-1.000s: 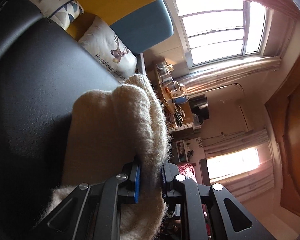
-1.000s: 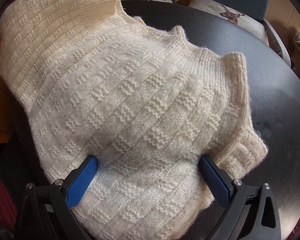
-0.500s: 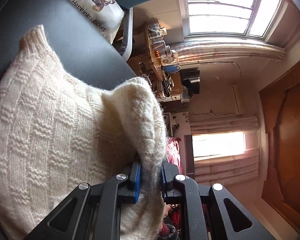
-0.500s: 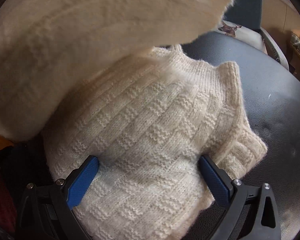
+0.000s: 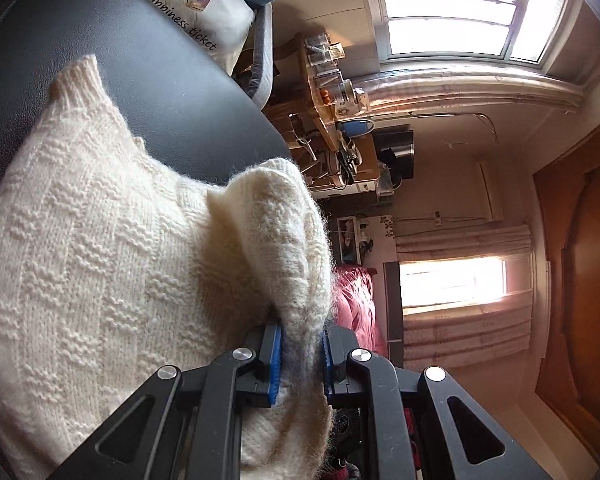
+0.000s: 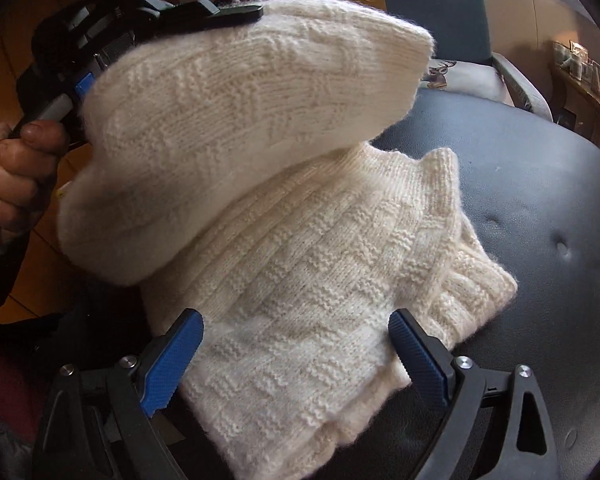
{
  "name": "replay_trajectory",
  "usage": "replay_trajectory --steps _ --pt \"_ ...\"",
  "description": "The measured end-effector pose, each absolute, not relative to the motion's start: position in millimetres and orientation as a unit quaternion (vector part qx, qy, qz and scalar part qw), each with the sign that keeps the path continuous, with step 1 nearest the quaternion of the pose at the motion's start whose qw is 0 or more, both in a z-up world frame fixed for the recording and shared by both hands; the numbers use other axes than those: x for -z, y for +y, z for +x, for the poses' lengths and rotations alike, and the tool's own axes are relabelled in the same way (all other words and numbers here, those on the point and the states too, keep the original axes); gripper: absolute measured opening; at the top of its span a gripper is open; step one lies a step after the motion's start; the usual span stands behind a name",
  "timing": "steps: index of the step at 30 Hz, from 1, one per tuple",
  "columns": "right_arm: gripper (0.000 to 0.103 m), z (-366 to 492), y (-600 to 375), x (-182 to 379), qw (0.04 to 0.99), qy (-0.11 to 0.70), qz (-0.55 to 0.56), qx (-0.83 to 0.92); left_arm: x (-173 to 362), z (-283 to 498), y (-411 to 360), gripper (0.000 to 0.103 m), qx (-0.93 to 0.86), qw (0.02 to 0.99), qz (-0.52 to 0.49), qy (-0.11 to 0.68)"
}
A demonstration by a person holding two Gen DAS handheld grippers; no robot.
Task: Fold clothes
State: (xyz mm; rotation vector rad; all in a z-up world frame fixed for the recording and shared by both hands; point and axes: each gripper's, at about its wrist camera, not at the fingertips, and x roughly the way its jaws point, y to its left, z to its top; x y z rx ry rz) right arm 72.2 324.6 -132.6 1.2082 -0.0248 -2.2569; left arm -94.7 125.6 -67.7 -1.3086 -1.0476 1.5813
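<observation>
Bright windows (image 5: 460,12) and a cluttered wooden shelf (image 5: 332,120) at the back of the room, and up front a round black padded table (image 6: 540,200) with a deer-print cushion (image 5: 196,4) on the chair beyond it. On that black surface lies the cream knitted sweater (image 6: 320,280), basket-weave pattern, ribbed cuff poking out toward the right edge. The left gripper (image 5: 300,356) has its blue pads pinched tight on a thick fold of the knit, and that fold is lifted off the table, arching over the part lying flat (a person's hand (image 6: 16,168) grips the handle, off the table's left edge). The right gripper (image 6: 296,356) sits low at the near hem, fingers spread wide, one blue pad on either side of the fabric, clamping nothing.
</observation>
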Motion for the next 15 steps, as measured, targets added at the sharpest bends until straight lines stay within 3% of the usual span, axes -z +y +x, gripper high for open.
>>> replay_trajectory --steps 7,15 --pt "0.097 66 368 147 0.286 -0.042 0.465 0.837 64 -86 124 0.016 -0.635 0.390 -0.518 -0.419" --pt "0.097 73 383 146 0.293 -0.080 0.437 0.847 91 -80 174 0.016 -0.634 0.368 -0.562 -0.384"
